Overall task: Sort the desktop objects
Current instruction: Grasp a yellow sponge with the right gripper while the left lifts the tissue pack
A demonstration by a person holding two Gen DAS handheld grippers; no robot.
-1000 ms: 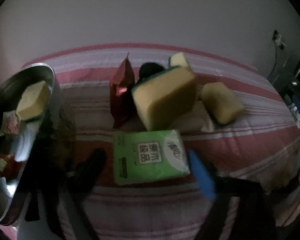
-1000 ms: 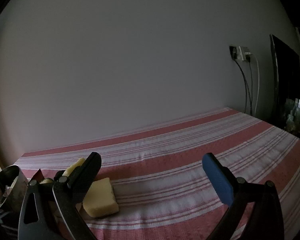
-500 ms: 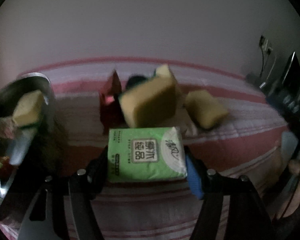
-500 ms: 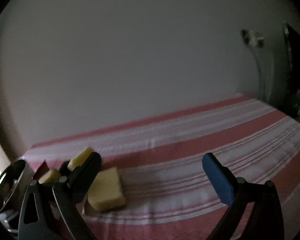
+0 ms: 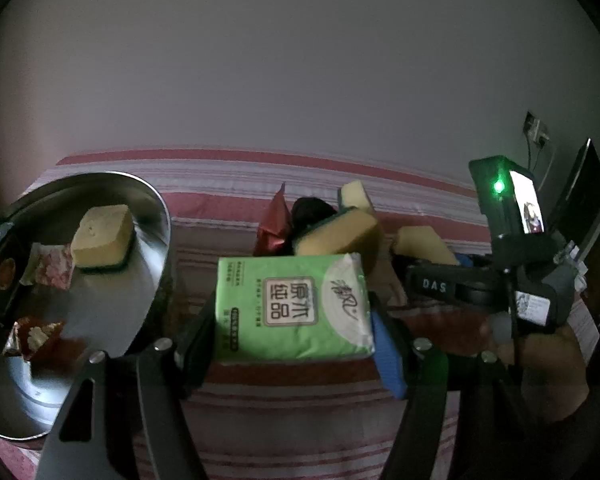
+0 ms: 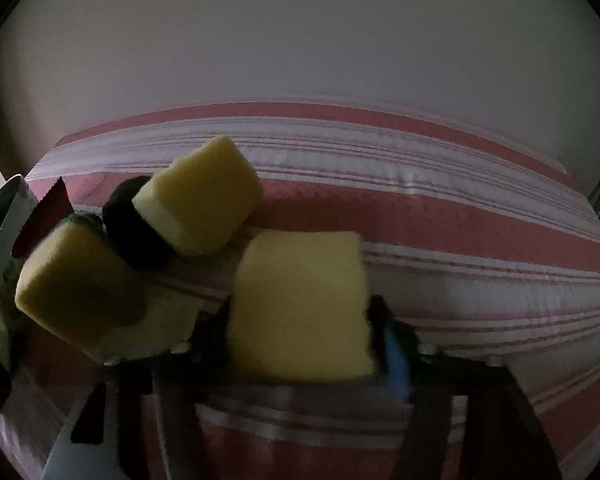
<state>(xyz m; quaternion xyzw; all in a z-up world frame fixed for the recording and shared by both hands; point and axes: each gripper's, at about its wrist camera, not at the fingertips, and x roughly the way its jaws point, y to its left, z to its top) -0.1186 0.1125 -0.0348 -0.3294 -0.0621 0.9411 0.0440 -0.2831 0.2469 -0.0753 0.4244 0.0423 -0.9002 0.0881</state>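
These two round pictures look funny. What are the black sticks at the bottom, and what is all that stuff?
No robot here: a person holds a grabber tool in each hand, and a small wide-eyed camera sits on each tool, so the pictures look round. The black sticks are the grabbers' two fingers.

The left camera shows the left gripper squeezing a green tissue pack. Beside it is a metal bowl holding a sponge and some wrapped snacks. The person's other hand holds the second tool.

The right camera shows the right gripper closing on a yellow sponge. More sponges and a red packet lie on the striped tablecloth.
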